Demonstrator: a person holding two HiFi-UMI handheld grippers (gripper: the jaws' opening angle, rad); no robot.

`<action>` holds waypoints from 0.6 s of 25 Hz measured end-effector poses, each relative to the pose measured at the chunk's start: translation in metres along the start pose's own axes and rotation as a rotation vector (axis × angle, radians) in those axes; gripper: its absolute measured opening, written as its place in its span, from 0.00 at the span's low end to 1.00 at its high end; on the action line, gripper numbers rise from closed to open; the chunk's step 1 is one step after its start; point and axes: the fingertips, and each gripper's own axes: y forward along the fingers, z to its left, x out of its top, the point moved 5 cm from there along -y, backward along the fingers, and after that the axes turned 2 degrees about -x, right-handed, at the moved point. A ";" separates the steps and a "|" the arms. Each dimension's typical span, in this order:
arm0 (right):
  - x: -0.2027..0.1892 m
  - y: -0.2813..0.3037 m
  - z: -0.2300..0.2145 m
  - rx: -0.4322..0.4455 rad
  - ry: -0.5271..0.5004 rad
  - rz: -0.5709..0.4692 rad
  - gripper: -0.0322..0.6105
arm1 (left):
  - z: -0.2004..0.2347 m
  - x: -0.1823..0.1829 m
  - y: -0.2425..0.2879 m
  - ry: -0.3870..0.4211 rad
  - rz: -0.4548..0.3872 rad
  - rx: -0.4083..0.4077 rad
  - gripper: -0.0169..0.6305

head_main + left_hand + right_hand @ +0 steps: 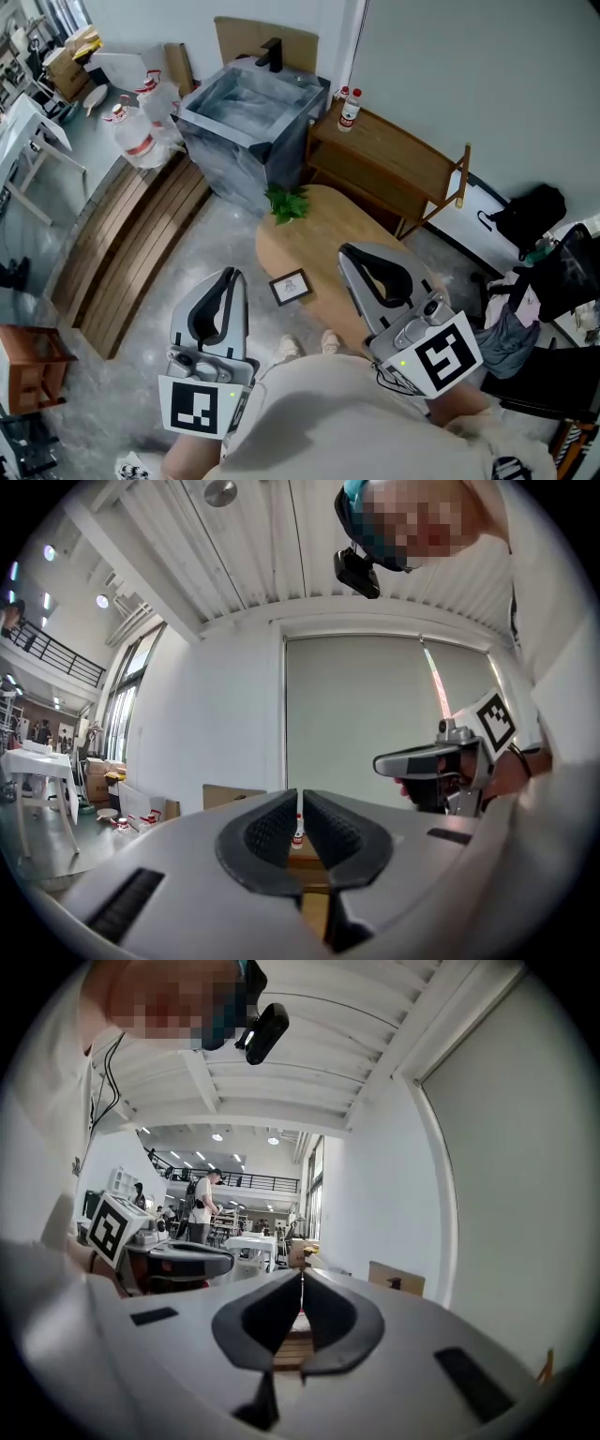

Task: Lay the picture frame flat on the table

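Observation:
A small dark picture frame [291, 287] rests on the round wooden table [328, 234], close to its near-left edge. From above I cannot tell whether it leans or lies flat. My left gripper [228, 275] is held in the air to the left of the frame, jaws shut and empty [300, 819]. My right gripper [346, 251] hovers over the table to the right of the frame, also shut with nothing in it [302, 1283]. Both point ahead at the far wall. Neither gripper view shows the frame.
A green plant [288, 202] sits at the table's far edge. Beyond it stands a grey marbled block [248, 108] and a wooden bench [394, 161] with a bottle [349, 109]. Wooden slats [131, 234] lie on the floor at left. Bags and clothes [530, 272] crowd the right.

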 end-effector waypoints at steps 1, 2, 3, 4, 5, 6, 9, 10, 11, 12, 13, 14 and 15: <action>-0.001 0.000 0.000 -0.005 -0.011 0.004 0.05 | 0.000 -0.001 0.000 0.000 0.003 -0.001 0.06; -0.001 0.000 -0.001 -0.006 -0.016 0.005 0.05 | -0.001 -0.002 0.001 0.001 0.006 -0.001 0.06; -0.001 0.000 -0.001 -0.004 -0.016 0.005 0.05 | -0.001 -0.002 0.001 0.001 0.008 -0.002 0.06; -0.002 0.000 -0.001 0.001 -0.010 0.006 0.05 | -0.001 -0.003 0.002 -0.001 0.009 -0.003 0.06; -0.002 0.000 -0.001 0.007 -0.003 0.006 0.05 | -0.001 -0.003 0.001 -0.006 0.007 -0.005 0.06; -0.002 0.000 0.000 0.012 0.004 0.007 0.05 | -0.001 -0.002 0.001 -0.010 0.003 -0.006 0.06; 0.001 0.000 0.001 0.019 0.011 0.002 0.05 | -0.001 0.000 -0.001 -0.011 0.000 -0.003 0.06; 0.002 -0.001 0.001 0.020 0.009 -0.001 0.05 | -0.001 0.001 -0.001 -0.010 0.001 0.000 0.06; 0.004 -0.001 0.001 0.021 0.007 -0.004 0.05 | -0.001 0.001 -0.002 -0.010 0.002 0.003 0.06; 0.005 -0.002 0.002 0.022 0.006 -0.007 0.05 | -0.001 0.001 -0.003 -0.010 0.003 0.005 0.06; 0.006 -0.002 0.002 0.022 0.006 -0.009 0.05 | -0.001 0.000 -0.003 -0.009 0.005 0.007 0.06; 0.007 -0.002 0.001 0.023 0.007 -0.012 0.05 | 0.000 0.000 -0.003 -0.008 0.006 0.008 0.06; 0.008 -0.002 0.001 0.023 0.007 -0.015 0.05 | 0.000 0.000 -0.003 -0.007 0.008 0.009 0.06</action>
